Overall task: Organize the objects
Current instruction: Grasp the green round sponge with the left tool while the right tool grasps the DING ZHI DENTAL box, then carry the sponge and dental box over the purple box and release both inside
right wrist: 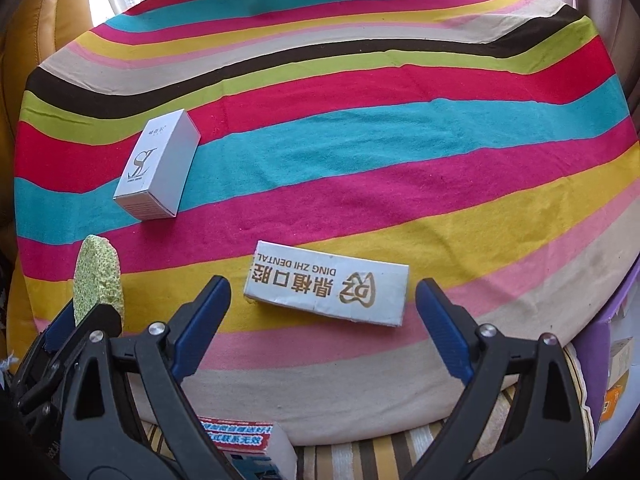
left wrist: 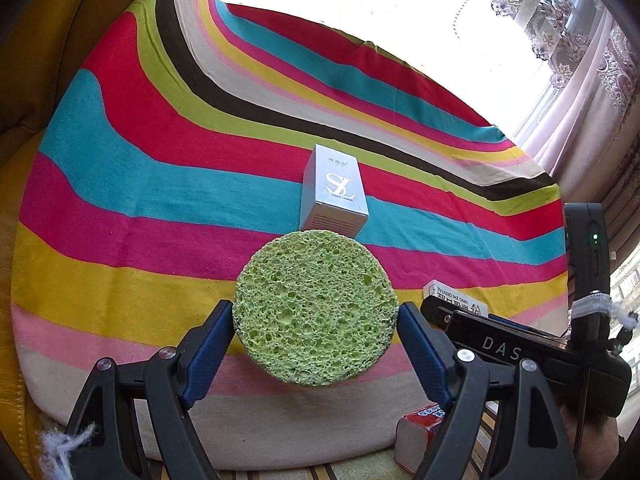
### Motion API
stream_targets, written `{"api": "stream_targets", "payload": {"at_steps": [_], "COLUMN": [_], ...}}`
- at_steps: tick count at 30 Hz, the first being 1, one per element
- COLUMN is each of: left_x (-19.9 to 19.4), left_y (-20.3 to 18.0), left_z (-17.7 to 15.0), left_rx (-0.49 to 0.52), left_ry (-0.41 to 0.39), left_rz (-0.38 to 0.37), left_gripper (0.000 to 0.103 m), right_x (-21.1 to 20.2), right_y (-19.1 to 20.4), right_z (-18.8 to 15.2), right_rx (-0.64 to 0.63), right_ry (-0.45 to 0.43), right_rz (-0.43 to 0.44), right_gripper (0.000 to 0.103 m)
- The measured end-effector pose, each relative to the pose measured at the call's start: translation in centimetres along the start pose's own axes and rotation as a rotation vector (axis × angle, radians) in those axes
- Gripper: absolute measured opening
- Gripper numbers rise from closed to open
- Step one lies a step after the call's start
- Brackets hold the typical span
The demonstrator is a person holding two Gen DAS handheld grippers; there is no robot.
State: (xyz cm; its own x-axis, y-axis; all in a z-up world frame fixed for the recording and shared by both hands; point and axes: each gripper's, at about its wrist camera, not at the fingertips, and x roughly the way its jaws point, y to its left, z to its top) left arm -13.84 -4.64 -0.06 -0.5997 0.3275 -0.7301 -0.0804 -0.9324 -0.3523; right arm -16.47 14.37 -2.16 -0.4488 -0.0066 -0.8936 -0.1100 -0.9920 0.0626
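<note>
left fingers (left wrist: 316, 316) grip sponge (left wrist: 316, 308) | right fingers (right wrist: 324, 300) wide, empty | dental box (right wrist: 328, 290) on cloth (right wrist: 400, 140)

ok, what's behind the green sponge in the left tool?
From the left wrist view, the green sponge is held on edge, above the striped cloth. Directly behind lies a silver box; the sponge covers its near bottom edge and the cloth beneath.

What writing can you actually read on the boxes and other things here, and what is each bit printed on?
"DING ZHI DENTAL", with a "DZ" logo and Chinese characters: the long white box, seen upside down.
"SL" monogram: the small white box; the small print around it is too fine to read.
"DAS", cut off: the right gripper body, in the left wrist view.
Red and blue carton: Chinese print, too small and blurred to read.
Green sponge: no writing.
</note>
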Motion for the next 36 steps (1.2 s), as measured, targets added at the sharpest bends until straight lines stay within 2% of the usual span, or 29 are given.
{"api": "stream_targets", "payload": {"at_steps": [7,10,13,19,25,30,36], "left_x": [0.3,0.3,0.3,0.0,-1.5,-2.9,-3.1], "left_y": [-0.1,-0.2,-0.4,-1.0,-2.8,-4.9,-8.0], "left_z": [0.0,-0.1,-0.2,-0.4,-0.7,-1.5,-2.7], "left_rx": [0.000,0.003,0.012,0.033,0.087,0.101,0.130], "left_ry": [0.000,0.002,0.000,-0.018,-0.087,-0.135,-0.130], "left_rz": [-0.002,0.003,0.009,0.032,0.072,0.064,0.023], "left_gripper": [0.083,0.083,0.082,0.082,0.083,0.082,0.082], "right_x": [0.8,0.7,0.3,-0.1,-2.0,-4.1,-6.6], "right_y": [0.5,0.4,0.3,-0.5,-2.1,-4.0,-7.4], "right_z": [0.1,0.1,-0.1,-0.6,-1.8,-2.8,-4.3], "right_rx": [-0.030,-0.038,-0.053,-0.064,-0.054,-0.059,-0.039], "right_ry": [-0.007,-0.019,-0.029,-0.026,-0.058,-0.097,-0.128], "right_rz": [-0.078,-0.075,-0.066,-0.030,-0.021,-0.017,-0.012], "right_gripper": [0.095,0.093,0.086,0.086,0.086,0.086,0.086]}}
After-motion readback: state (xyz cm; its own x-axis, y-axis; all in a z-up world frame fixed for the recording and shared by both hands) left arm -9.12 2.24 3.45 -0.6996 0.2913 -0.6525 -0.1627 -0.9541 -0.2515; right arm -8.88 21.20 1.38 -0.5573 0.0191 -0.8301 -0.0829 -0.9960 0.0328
